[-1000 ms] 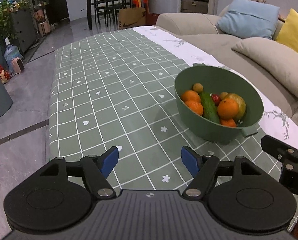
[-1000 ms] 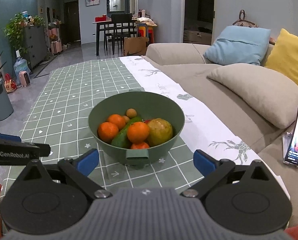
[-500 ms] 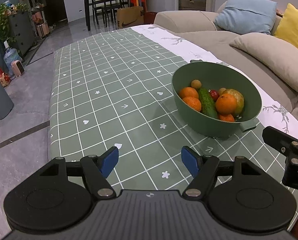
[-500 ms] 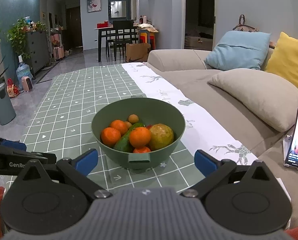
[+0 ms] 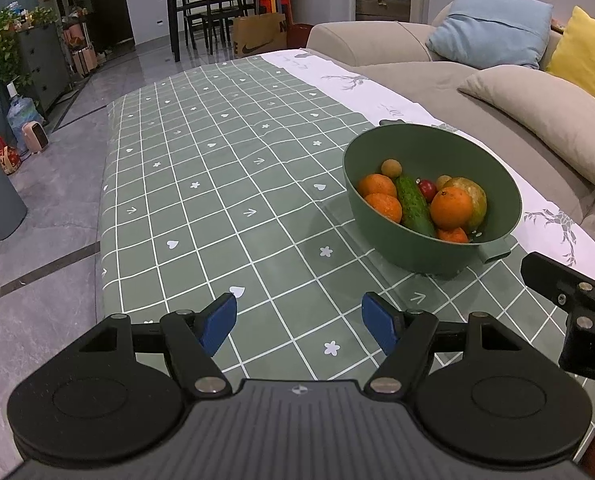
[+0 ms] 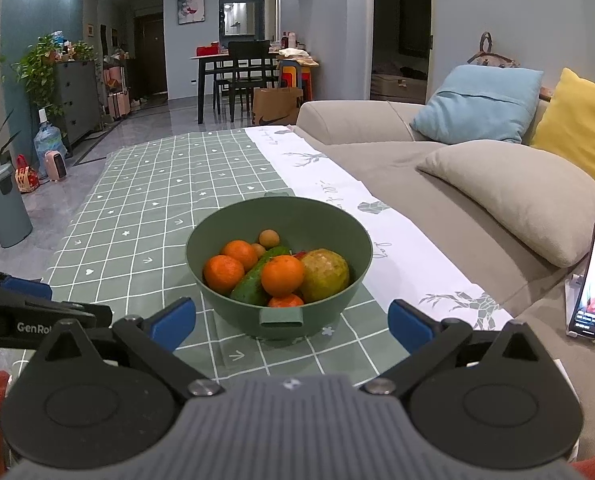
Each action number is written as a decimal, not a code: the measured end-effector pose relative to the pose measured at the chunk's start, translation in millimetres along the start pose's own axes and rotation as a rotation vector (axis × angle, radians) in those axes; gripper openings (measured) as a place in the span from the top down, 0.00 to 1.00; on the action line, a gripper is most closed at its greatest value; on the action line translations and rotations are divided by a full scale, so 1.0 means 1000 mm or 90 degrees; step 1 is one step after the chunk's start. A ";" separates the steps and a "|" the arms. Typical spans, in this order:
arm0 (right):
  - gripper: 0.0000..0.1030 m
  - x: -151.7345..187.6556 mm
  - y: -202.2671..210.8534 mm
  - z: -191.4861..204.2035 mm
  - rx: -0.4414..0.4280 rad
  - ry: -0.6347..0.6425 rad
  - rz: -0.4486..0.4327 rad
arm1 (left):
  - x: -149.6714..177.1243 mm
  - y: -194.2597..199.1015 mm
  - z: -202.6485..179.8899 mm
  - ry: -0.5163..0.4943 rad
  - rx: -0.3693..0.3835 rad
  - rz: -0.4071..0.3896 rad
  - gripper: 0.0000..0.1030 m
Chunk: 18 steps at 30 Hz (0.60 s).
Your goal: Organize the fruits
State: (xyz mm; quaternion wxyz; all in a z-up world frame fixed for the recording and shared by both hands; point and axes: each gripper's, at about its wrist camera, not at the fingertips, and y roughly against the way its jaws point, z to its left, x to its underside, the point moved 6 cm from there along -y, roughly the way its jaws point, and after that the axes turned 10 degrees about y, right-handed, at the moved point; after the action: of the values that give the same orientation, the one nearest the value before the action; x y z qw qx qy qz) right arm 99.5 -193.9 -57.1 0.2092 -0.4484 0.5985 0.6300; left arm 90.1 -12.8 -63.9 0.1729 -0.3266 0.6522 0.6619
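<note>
Your left gripper [image 5: 299, 322] & right gripper [image 6: 291, 320] both hang low over the green checked tablecloth [image 5: 201, 184], jaws spread wide, nothing between the blue pads. All the fruit sits in the round dark-green plastic bowl [image 6: 321, 220] w/ small tab handles: several oranges [image 6: 282, 275], a yellow-green mango-like fruit [image 6: 325, 276], small tan round ones, something small and red, plus a green cucumber [image 5: 414, 205]. The bowl is straight ahead of the right gripper, off to the left one's right. That fits fruit already gathered, or a mix awaiting sorting; can't tell which.
</note>
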 end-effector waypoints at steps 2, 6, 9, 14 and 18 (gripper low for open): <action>0.05 0.000 0.000 0.000 0.000 0.000 0.000 | 0.000 0.000 0.000 0.000 -0.001 0.000 0.18; 0.05 0.000 0.000 0.000 0.000 0.000 0.000 | 0.000 0.001 0.000 0.001 -0.001 -0.001 0.18; 0.05 0.000 0.000 0.000 0.000 -0.001 0.001 | 0.000 0.000 0.000 0.002 0.000 0.000 0.18; 0.05 0.001 0.000 0.000 0.001 -0.002 0.000 | 0.000 0.001 0.001 0.003 0.000 -0.002 0.18; 0.05 0.002 0.001 0.001 0.001 -0.003 0.002 | 0.000 0.000 0.001 0.002 0.000 -0.002 0.18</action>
State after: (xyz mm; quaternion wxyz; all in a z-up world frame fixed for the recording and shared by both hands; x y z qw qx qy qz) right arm 97.9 -193.6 -58.2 0.2103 -0.4459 0.5990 0.6310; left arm 89.6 -11.9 -63.5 0.1727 -0.3286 0.6521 0.6610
